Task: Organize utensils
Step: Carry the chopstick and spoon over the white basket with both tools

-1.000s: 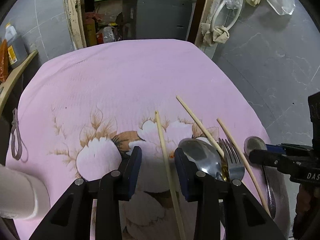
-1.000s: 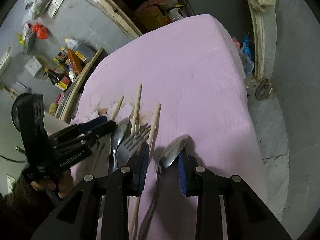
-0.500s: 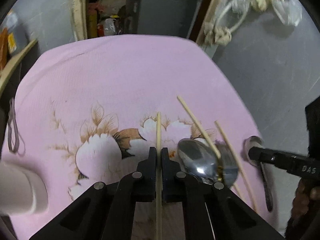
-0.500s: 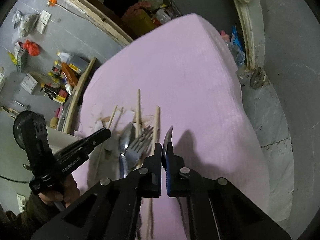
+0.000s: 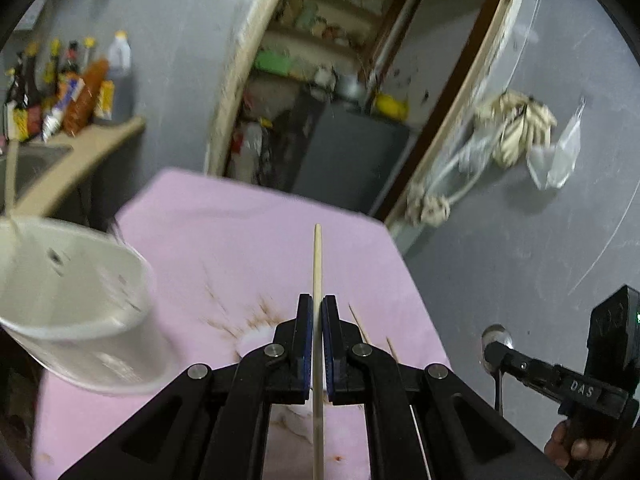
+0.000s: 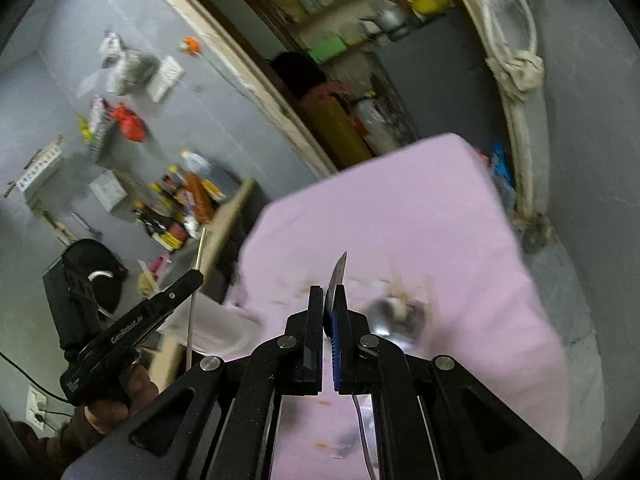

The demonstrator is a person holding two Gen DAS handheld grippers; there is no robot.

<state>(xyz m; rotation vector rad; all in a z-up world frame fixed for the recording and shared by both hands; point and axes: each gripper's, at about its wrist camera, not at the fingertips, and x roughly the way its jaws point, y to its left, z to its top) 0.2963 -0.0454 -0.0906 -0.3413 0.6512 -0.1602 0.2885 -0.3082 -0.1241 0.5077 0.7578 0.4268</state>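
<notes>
My left gripper [image 5: 317, 308] is shut on a pale wooden chopstick [image 5: 318, 256] that sticks out straight ahead, lifted above the pink flowered tablecloth [image 5: 240, 232]. A white cup [image 5: 76, 308] stands close at the left, blurred. My right gripper [image 6: 329, 296] is shut on a metal spoon [image 6: 338, 276], seen edge-on with its bowl pointing up and forward. In the left wrist view the right gripper [image 5: 496, 350] holds the spoon bowl [image 5: 496, 334] off the table's right side. Two more chopsticks [image 5: 360, 328] lie on the cloth. A blurred spoon and fork [image 6: 400, 312] remain on the cloth.
A wooden counter with bottles [image 5: 68, 96] stands at the left wall. An open doorway with shelves [image 5: 336, 80] lies beyond the table's far edge. Cloths and a bag [image 5: 520, 128] hang on the grey wall at the right. A person's hand [image 6: 132, 384] holds the left gripper.
Both grippers have shut, the left on the chopstick and the right on the spoon, then risen off the cloth. The white cup now looms larger at the left.
</notes>
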